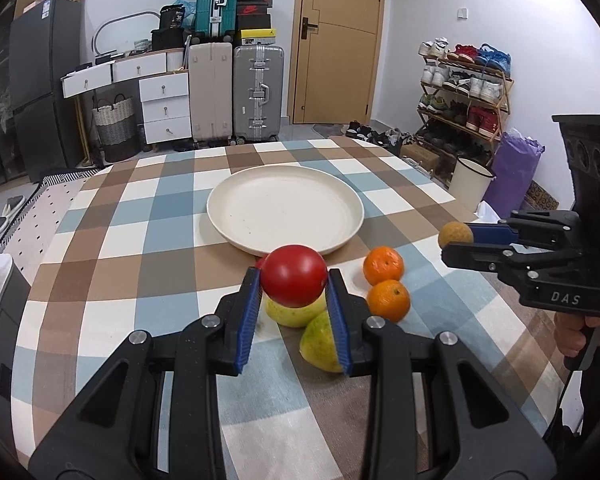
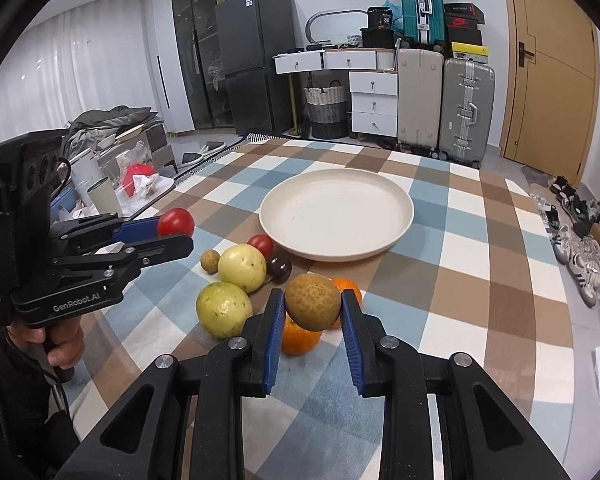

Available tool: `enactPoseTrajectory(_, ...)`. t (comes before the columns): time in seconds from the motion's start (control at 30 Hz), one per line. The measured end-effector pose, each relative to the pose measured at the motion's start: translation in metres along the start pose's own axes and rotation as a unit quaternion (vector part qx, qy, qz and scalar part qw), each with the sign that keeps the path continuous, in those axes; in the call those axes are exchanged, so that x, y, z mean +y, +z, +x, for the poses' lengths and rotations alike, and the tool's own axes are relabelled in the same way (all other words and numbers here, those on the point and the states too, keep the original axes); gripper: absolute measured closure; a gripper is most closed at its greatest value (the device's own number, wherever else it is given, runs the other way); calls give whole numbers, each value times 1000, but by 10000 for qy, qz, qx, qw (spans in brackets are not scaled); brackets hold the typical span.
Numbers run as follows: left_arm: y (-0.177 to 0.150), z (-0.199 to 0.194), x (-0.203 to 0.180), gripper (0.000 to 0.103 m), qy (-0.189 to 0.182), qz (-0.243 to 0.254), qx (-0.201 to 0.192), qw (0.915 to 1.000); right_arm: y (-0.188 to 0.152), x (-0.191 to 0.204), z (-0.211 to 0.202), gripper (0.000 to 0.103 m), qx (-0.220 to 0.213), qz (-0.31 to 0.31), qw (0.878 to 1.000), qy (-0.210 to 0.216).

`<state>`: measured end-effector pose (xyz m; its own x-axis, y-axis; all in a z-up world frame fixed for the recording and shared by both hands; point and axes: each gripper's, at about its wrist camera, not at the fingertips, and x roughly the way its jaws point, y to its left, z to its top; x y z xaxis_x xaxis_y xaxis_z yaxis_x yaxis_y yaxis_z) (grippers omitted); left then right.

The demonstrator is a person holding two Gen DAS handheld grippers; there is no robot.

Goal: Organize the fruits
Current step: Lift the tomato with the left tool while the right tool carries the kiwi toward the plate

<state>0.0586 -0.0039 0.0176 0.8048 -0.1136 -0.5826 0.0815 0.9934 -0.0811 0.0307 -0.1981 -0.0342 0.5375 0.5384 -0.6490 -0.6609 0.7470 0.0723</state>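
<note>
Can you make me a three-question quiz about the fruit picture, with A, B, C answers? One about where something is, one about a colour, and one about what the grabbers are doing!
1. Where is the plate?
A. Beyond the fruit on the checked tablecloth
B. On the floor
C. On top of a suitcase

2. What colour is the fruit in the left gripper?
A. Green
B. Red
C. Purple

3. What is the right gripper doing?
A. Hanging open with nothing in it
B. Pressing on the plate
C. Shut on a brownish round fruit

Answers:
1 A, the plate sits on the cloth past the fruit pile.
2 B, the red fruit shows between the blue pads.
3 C, both pads squeeze the fruit, lifted above the oranges.
</note>
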Motion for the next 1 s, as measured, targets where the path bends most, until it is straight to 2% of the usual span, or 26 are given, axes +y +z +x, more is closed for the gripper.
enactPoseTrajectory(0.57, 31, 50, 22, 73, 120, -190, 92, 9997, 39, -21, 16, 75, -50, 38, 10000, -15)
enactPoseTrajectory(1.0, 47, 101, 31, 73, 237, -128, 325, 9991, 49, -44, 62, 75, 128, 204, 9997, 38)
